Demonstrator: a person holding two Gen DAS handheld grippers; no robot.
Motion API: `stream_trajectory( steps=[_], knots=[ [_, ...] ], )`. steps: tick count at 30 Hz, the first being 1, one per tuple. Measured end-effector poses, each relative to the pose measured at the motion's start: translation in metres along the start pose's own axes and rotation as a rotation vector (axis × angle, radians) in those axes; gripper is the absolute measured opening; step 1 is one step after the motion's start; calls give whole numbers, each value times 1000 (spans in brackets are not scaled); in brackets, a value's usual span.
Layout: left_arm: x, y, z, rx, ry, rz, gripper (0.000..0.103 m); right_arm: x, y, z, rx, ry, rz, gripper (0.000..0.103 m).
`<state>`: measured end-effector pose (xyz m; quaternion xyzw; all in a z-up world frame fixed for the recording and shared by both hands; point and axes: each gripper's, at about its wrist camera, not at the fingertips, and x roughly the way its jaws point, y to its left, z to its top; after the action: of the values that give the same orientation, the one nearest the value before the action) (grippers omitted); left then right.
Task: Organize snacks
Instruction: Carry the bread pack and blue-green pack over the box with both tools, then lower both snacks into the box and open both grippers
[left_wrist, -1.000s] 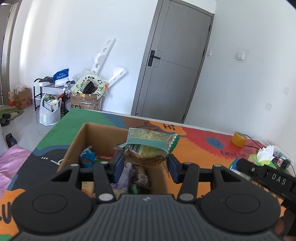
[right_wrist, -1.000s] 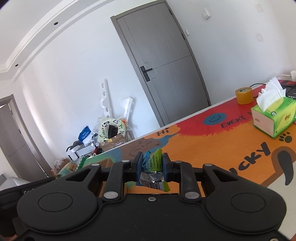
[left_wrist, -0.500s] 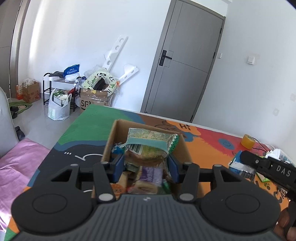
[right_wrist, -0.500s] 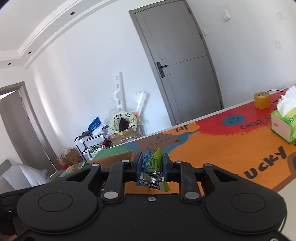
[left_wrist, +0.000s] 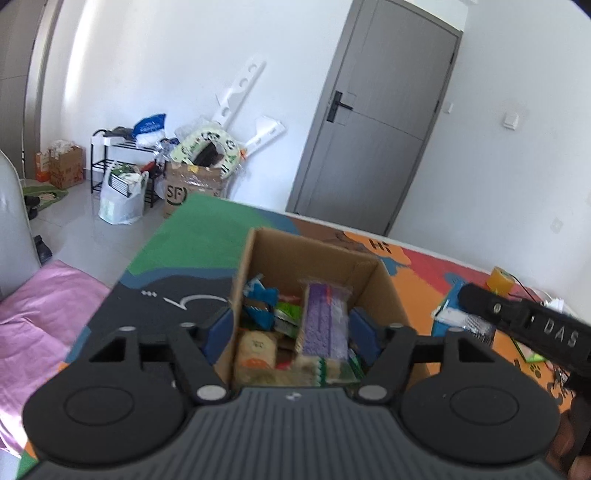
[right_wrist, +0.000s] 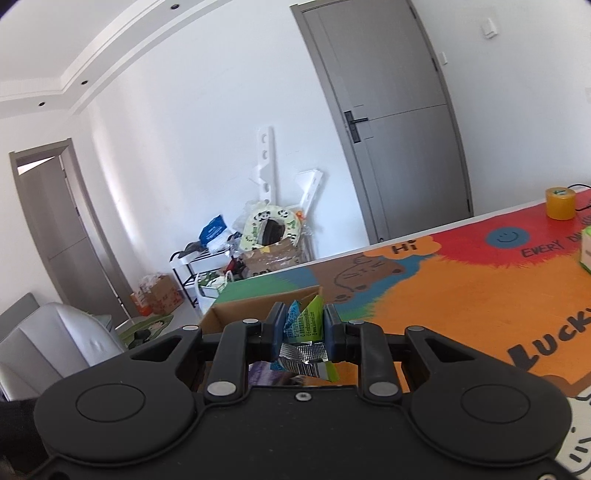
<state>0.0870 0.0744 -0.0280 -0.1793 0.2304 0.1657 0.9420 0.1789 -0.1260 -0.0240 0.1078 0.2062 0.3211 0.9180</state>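
Left jaws: spread wide with nothing between them; the left gripper (left_wrist: 291, 332) hung just above the open cardboard box (left_wrist: 384, 284).
Right jaws: pinching a small green-and-blue snack packet (right_wrist: 304, 325), its silver crimped end sticking out below the right gripper (right_wrist: 303, 334).
Box contents: a purple wafer pack (left_wrist: 325, 325) lay on top, a tan biscuit bag (left_wrist: 256, 352) beside it, and blue and green wrappers (left_wrist: 260, 302) towards the far left wall. The pile looked loose and uneven.
Box position: on the green and dark end of the colourful table mat (right_wrist: 461, 295), close in front of the right gripper and slightly to its left.
Step in hand: by my reckoning the left side was done with a drop and the right packet was next to go in.
Next move: the right gripper would need to travel over the box rim, tilt down, then open its fingers above the pile.
Risk: the light packet might cling to a pad or slide off the heap towards the wall.
Farther out: a yellow tape roll (right_wrist: 560, 203) stood well apart on the mat's far end.
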Motion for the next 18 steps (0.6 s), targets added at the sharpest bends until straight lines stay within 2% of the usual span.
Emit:
stream_trajectory(
  steps=[8,10,15,18],
  knots=[
    [-5,14,9,-36,-6,36,78,1,20,-1,-35,42,48,24],
    [-5,15,11,-37,-4,32,78,0,23,1,-37,50,52,30],
    [-8,12,12,-28,-8,37,86,-15,20,10,-48,22,25,58],
    [-11,6,11,-23,-9,29,87,-26,13,14,-37,-1,-2,66]
  ],
)
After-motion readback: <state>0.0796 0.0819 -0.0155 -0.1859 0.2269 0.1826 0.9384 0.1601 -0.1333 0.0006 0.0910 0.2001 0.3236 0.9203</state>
